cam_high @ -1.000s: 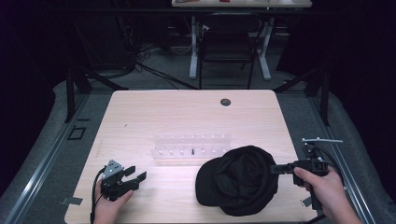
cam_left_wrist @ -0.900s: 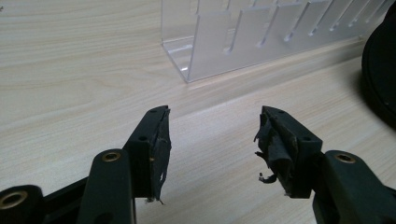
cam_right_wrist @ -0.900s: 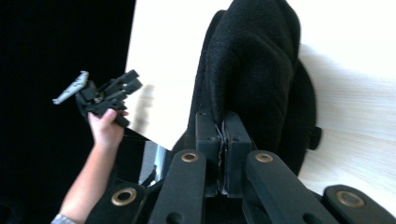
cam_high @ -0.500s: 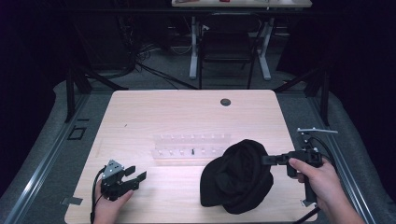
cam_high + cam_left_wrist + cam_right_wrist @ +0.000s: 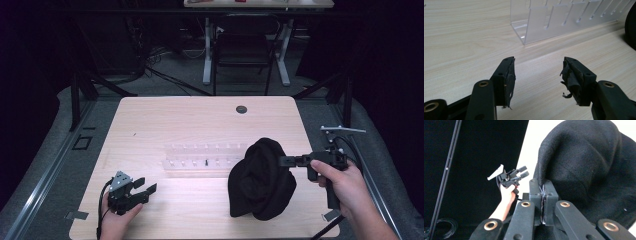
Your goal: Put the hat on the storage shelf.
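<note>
A black fabric hat (image 5: 260, 180) hangs bunched over the front right of the wooden table (image 5: 200, 120), its lower edge at the table top. My right gripper (image 5: 282, 161) is shut on the hat's right edge; in the right gripper view the jaws (image 5: 543, 185) are pressed together on a fold of the hat (image 5: 586, 165). My left gripper (image 5: 146, 184) rests at the front left, open with nothing between its fingers (image 5: 537, 75). It is well apart from the hat, whose edge (image 5: 631, 27) shows at the far right of the left gripper view.
A clear plastic slotted rack (image 5: 200, 156) lies across the table's middle, just left of the hat and ahead of the left gripper (image 5: 564, 20). A round dark grommet (image 5: 241, 109) sits near the far edge. A chair (image 5: 242, 50) stands beyond the table.
The right gripper has risen with the hat, which went from lying flat on the table to hanging bunched and upright. The left gripper has not moved.
</note>
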`<action>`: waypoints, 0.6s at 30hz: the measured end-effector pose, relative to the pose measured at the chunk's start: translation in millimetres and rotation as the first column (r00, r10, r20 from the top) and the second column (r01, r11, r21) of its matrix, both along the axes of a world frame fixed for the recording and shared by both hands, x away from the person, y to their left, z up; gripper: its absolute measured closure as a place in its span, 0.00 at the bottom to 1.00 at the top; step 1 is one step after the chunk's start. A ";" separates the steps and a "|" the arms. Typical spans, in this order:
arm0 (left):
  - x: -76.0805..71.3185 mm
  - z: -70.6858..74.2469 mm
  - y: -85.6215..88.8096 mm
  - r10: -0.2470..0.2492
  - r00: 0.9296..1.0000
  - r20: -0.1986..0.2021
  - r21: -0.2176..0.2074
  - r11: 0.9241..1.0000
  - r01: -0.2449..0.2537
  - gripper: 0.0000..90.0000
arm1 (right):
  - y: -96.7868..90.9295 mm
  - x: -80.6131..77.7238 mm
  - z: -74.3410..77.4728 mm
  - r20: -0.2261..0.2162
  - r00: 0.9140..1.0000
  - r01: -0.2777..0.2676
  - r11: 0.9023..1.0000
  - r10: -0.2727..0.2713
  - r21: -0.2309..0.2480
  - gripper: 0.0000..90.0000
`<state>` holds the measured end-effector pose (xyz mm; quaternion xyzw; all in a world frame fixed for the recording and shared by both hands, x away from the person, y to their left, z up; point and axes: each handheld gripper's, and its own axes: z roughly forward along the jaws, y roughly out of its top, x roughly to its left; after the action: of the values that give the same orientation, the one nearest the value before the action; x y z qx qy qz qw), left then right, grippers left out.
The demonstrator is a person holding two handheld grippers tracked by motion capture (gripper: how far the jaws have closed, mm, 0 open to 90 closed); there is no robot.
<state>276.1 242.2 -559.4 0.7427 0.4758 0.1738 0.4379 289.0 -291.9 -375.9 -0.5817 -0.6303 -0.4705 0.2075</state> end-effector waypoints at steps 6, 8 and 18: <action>0.3 -0.1 -0.3 0.000 1.000 0.000 -0.002 1.000 0.000 0.49 | -4.5 0.5 11.5 0.019 1.000 0.025 0.999 -0.026 0.021 0.98; 0.2 -0.4 -0.6 -0.001 1.000 -0.001 -0.003 1.000 0.001 0.49 | -5.7 0.7 15.6 0.029 0.999 0.030 0.999 -0.031 0.023 0.98; -0.4 0.5 0.9 0.001 1.000 -0.002 -0.005 1.000 -0.001 0.49 | -11.5 3.9 40.9 0.081 0.995 0.058 0.997 -0.062 0.051 0.98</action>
<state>275.6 243.1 -558.9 0.7415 0.4771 0.1724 0.4391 292.8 -303.4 -335.1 -0.5752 -0.6090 -0.5153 0.1808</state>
